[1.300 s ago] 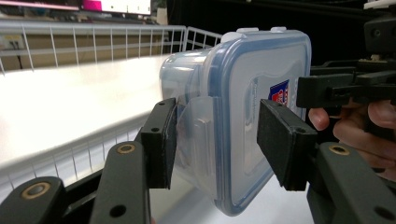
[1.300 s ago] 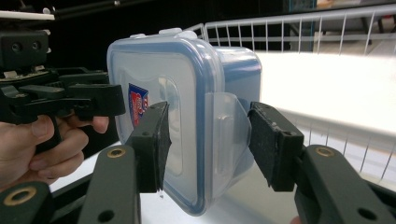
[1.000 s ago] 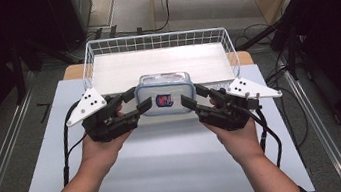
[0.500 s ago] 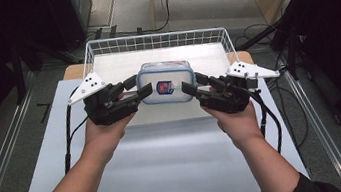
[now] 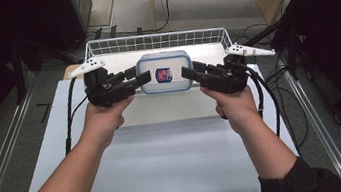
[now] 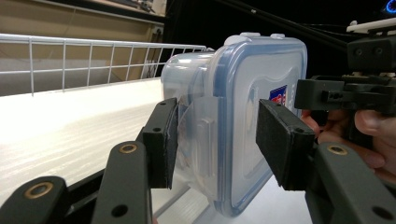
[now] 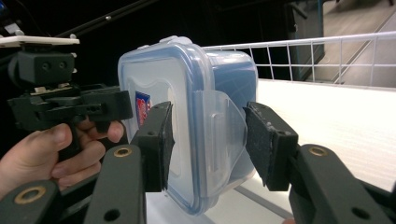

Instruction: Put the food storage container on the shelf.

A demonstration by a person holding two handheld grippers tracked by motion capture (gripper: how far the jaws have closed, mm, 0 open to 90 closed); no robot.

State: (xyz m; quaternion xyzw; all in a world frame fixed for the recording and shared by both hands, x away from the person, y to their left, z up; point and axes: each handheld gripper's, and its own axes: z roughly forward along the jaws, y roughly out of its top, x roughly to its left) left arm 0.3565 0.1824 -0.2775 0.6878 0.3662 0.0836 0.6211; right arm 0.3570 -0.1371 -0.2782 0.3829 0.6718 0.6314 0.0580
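Clear plastic container [image 5: 164, 72] held up off the white table [image 5: 170, 177], right over the near edge of the white wire basket [image 5: 155, 41], with plenty of bare tabletop in front. Long axis running side to side between the hands, lid facing up. Left gripper [image 5: 142, 78] clamped on the left end's latch flap, right gripper [image 5: 188, 73] on the right end's. Small red-and-blue sticker [image 5: 163, 74] on the lid, print too small to read.

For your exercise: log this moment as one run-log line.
left gripper: shut on container | right gripper: shut on container | container: lidded, held off table, above wire basket front edge
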